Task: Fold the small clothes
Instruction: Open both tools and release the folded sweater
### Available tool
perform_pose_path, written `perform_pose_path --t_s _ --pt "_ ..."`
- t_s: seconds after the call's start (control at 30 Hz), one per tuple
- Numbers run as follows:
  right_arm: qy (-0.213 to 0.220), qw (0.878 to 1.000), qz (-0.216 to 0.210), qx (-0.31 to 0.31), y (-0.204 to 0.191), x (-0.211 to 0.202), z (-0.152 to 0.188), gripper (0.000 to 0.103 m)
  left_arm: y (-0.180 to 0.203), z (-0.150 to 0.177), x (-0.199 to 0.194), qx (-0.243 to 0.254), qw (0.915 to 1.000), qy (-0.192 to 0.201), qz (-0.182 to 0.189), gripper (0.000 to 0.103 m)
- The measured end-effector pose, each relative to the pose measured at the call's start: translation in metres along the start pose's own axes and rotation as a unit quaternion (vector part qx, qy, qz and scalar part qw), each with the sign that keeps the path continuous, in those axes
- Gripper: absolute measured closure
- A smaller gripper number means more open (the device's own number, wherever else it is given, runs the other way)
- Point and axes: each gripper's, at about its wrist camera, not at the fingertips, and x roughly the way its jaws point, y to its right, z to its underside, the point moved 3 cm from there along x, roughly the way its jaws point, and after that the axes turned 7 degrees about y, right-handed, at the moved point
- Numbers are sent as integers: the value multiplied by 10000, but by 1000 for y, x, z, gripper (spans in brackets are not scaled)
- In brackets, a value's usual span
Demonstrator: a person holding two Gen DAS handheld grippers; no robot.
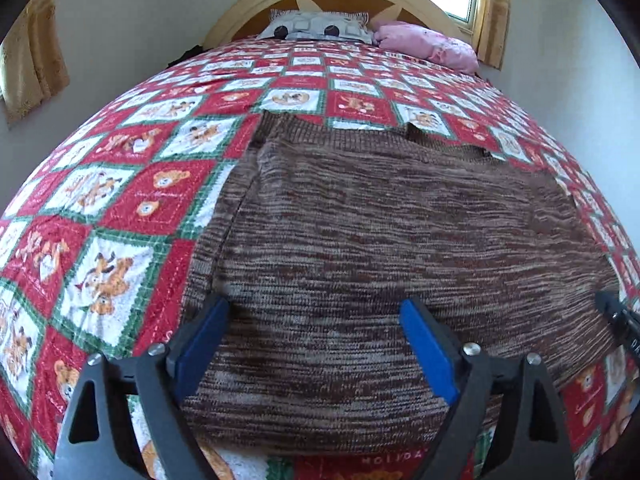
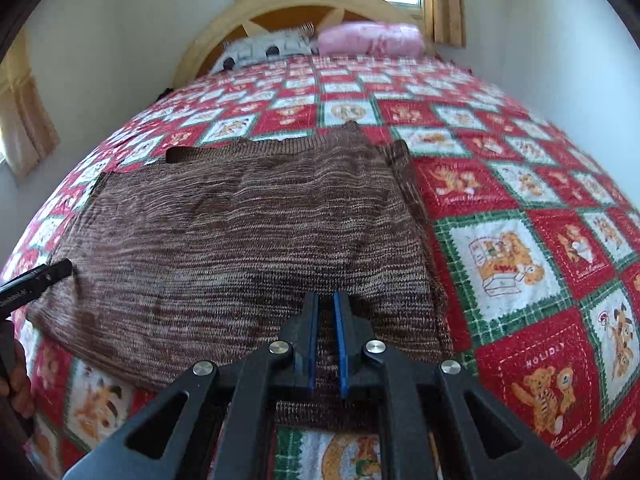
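My left claw [image 1: 314, 320] is spread wide, blue pads [image 1: 430, 350] far apart, hovering over the near part of the brown knit garment [image 1: 380, 240] and gripping nothing. The knit lies flat on the red, white and green teddy-bear quilt [image 1: 120, 200], near the foot of the bed, its far edge a little uneven. My right claw [image 2: 326, 322] is nearly closed, only a thin gap between the pads, sitting low at the garment's near edge [image 2: 240, 240] (whether any knit is pinched in there, I cannot tell). The left tool's tip [image 2: 44, 276] pokes in at the garment's left edge. Up by the headboard [image 2: 304, 0]: a grey pillow [image 1: 316, 26] and a pink one [image 2: 372, 38].
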Motion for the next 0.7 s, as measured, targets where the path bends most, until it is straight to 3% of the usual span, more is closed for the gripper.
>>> perform_pose_path --t_s 0.17,0.23,0.3,0.37,0.5,0.57,0.63,0.7 --pt "13 9999 -65 78 6 0 1 95 -2 1 -7 -55 10000 72 39 10" --pt "17 9999 -93 107 7 0 0 95 -16 3 -26 -418 9983 397 49 9" --pt "21 9998 -128 145 8 1 -1 95 -41 9 -45 -972 9932 641 25 1" --pt "21 9997 -163 188 9 2 0 95 -62 17 -51 -1438 9874 645 -113 0" --pt "26 9994 -221 259 10 2 0 95 -89 35 -54 -2304 9721 442 18 2" --pt "31 9992 -250 295 11 2 0 95 -87 41 -50 -2372 9708 363 31 2" --pt "35 9990 -292 344 13 2 0 95 -76 40 -48 -2123 9766 300 -180 3" --pt "39 9986 -339 401 14 2 0 95 -68 40 -51 -2092 9775 240 -154 10"
